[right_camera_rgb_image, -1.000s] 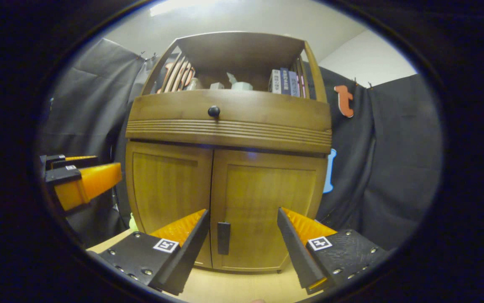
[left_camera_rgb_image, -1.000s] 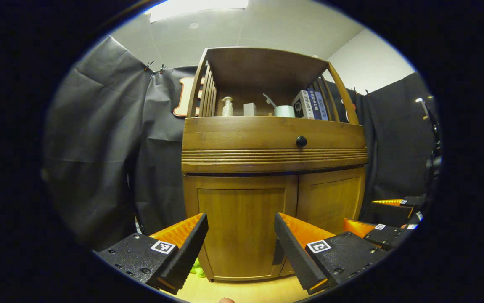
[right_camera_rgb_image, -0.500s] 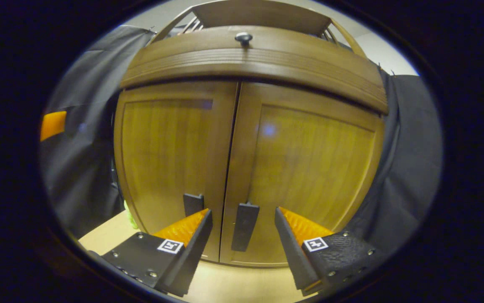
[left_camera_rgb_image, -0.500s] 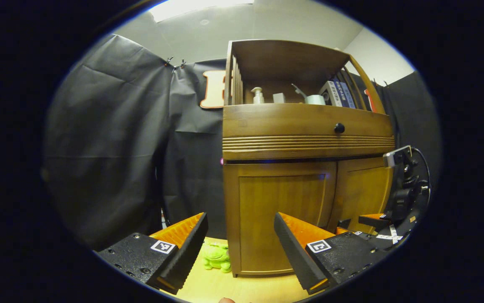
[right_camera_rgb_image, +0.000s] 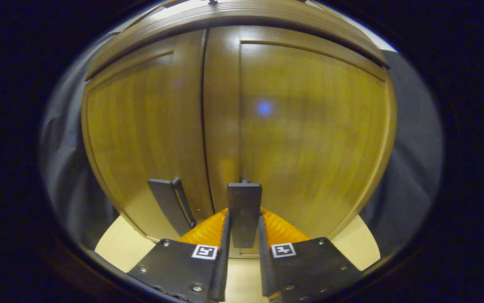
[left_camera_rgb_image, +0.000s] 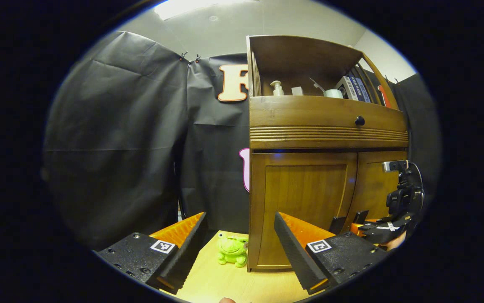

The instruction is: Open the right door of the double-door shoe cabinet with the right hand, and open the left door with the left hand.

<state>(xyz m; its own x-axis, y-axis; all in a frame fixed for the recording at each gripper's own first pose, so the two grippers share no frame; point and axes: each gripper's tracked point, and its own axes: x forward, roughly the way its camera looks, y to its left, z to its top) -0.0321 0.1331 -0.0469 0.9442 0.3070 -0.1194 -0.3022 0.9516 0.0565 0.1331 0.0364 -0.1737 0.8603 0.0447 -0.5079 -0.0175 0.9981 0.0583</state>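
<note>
Right hand-held gripper (right_camera_rgb_image: 244, 244) has closed on handle (right_camera_rgb_image: 244, 212).

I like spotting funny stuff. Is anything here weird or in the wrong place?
One thing: a green frog toy sits on the floor by the shoe cabinet's left corner, an odd spot for a toy. Both doors look shut and straight.

One wooden shoe cabinet (left_camera_rgb_image: 328, 126) was seen at the right of the left gripper view, with two doors (right_camera_rgb_image: 141, 126) and two dark handles (right_camera_rgb_image: 244, 212) counted in the right gripper view. One drawer knob (left_camera_rgb_image: 359, 120) and one green frog toy (left_camera_rgb_image: 233, 251) were counted, the toy at the lower centre.
</note>
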